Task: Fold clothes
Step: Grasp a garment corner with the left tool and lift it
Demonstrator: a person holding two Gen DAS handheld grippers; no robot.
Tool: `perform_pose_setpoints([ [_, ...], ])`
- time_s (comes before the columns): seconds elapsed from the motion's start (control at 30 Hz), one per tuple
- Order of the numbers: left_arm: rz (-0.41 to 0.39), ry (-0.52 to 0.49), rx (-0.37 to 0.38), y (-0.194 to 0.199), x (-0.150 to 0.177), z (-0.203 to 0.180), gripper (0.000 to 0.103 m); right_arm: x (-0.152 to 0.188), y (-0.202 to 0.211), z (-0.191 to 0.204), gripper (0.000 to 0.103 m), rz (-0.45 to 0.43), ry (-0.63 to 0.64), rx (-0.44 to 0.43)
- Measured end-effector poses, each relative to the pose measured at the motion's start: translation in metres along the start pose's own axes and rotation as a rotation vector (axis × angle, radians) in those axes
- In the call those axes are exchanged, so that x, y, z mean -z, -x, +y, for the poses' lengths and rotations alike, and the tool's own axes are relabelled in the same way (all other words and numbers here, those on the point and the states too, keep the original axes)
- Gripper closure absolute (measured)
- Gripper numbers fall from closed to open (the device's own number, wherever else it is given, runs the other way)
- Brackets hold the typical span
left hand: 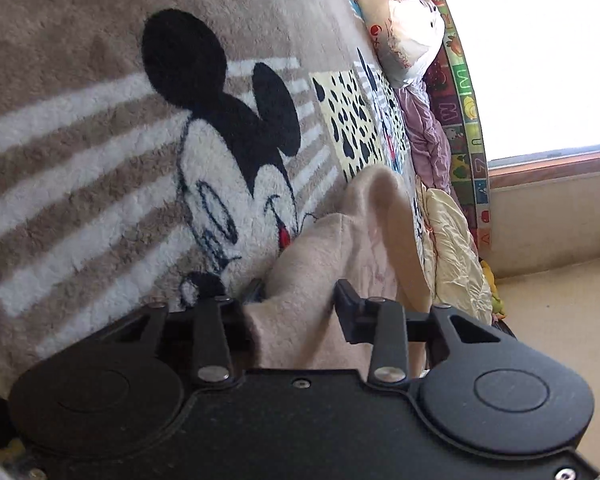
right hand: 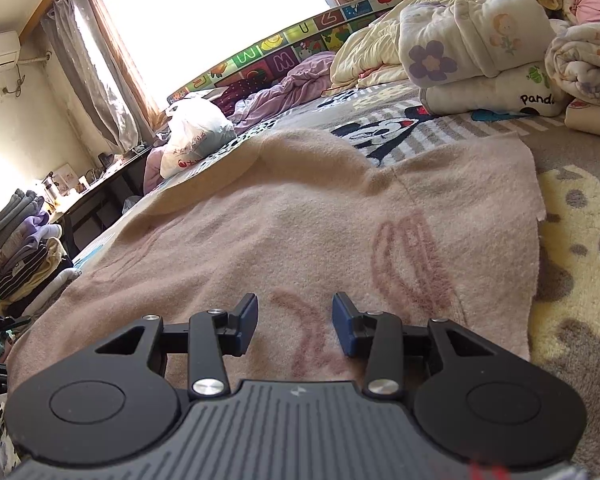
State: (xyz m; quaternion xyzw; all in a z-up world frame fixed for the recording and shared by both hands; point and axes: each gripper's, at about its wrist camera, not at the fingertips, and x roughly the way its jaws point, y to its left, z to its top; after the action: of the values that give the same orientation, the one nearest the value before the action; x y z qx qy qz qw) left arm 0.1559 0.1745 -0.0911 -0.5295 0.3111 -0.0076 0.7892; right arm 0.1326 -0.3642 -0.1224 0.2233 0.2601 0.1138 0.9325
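A pale pink fleece garment (right hand: 300, 208) with faded pink lettering lies spread over a Mickey Mouse blanket (right hand: 384, 126) on the bed. My right gripper (right hand: 294, 316) stands open low over its near part, with only flat cloth beneath the blue pads. In the left wrist view a bunched fold of the same garment (left hand: 364, 232) rises off the blanket (left hand: 100, 120) and fills the gap of my left gripper (left hand: 298, 300). The cloth covers the left finger, and the right finger (left hand: 346, 304) presses against the fold.
Folded quilts (right hand: 480, 60) are piled at the far right of the bed. A white plastic bag (right hand: 196, 132) and a purple sheet (right hand: 292, 84) lie along the alphabet mat (right hand: 280, 44) under the window. A stack of clothes (right hand: 20, 240) stands beside the bed at left.
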Motion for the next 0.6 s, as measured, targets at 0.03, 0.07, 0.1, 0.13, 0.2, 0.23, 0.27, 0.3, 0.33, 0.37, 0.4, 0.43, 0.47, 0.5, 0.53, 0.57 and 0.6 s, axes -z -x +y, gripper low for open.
perform_pose_setpoints([
  [0.03, -0.035, -0.145, -0.026, 0.000, 0.008, -0.018, 0.085, 0.000, 0.000, 0.000, 0.062, 0.000, -0.002, -0.001],
  [0.07, -0.072, -0.301, -0.055, -0.001, 0.017, -0.038, 0.086, 0.000, 0.000, 0.000, 0.062, 0.000, -0.003, -0.002],
  [0.1, -0.112, -0.528, -0.093, -0.002, 0.039, -0.055, 0.086, 0.000, 0.000, 0.000, 0.062, -0.001, -0.004, -0.002],
  [0.13, -0.153, -0.764, -0.131, -0.003, 0.063, -0.073, 0.086, 0.000, 0.001, -0.001, 0.062, -0.001, -0.005, -0.004],
  [0.2, -0.224, -1.230, -0.201, -0.009, 0.115, -0.096, 0.087, 0.000, 0.001, -0.002, 0.062, -0.002, -0.010, -0.008],
  [0.23, -0.252, -1.460, -0.232, -0.015, 0.145, -0.100, 0.087, 0.000, 0.001, -0.002, 0.062, -0.003, -0.014, -0.012],
  [0.27, -0.265, -1.621, -0.257, -0.020, 0.168, -0.093, 0.087, 0.000, 0.001, -0.003, 0.062, -0.004, -0.019, -0.016],
  [0.3, -0.276, -1.774, -0.282, -0.025, 0.191, -0.086, 0.086, 0.000, 0.001, -0.004, 0.062, -0.004, -0.023, -0.020],
  [0.33, -0.291, -1.859, -0.304, -0.029, 0.202, -0.080, 0.086, -0.001, 0.001, -0.005, 0.062, -0.005, -0.028, -0.023],
  [0.37, -0.306, -1.936, -0.325, -0.034, 0.212, -0.074, 0.086, -0.001, 0.001, -0.006, 0.062, -0.005, -0.033, -0.027],
  [0.4, -0.362, -1.989, -0.372, -0.035, 0.215, -0.070, 0.086, -0.001, 0.001, -0.006, 0.062, -0.005, -0.036, -0.030],
  [0.43, -0.423, -2.037, -0.423, -0.036, 0.217, -0.067, 0.086, -0.001, 0.001, -0.007, 0.062, -0.005, -0.038, -0.031],
  [0.47, -0.485, -2.083, -0.475, -0.037, 0.220, -0.064, 0.086, -0.001, 0.001, -0.007, 0.062, -0.006, -0.039, -0.032],
  [0.5, -0.515, -2.035, -0.477, -0.030, 0.212, -0.068, 0.086, -0.001, 0.001, -0.007, 0.062, -0.006, -0.041, -0.034],
  [0.53, -0.541, -1.976, -0.473, -0.022, 0.203, -0.072, 0.084, -0.001, 0.001, -0.007, 0.062, -0.006, -0.044, -0.037],
  [0.57, -0.565, -1.916, -0.468, -0.014, 0.194, -0.077, 0.082, -0.001, 0.001, -0.008, 0.062, -0.007, -0.049, -0.040],
  [0.6, -0.589, -1.856, -0.463, -0.006, 0.185, -0.081, 0.079, -0.001, 0.001, -0.009, 0.062, -0.007, -0.053, -0.044],
])
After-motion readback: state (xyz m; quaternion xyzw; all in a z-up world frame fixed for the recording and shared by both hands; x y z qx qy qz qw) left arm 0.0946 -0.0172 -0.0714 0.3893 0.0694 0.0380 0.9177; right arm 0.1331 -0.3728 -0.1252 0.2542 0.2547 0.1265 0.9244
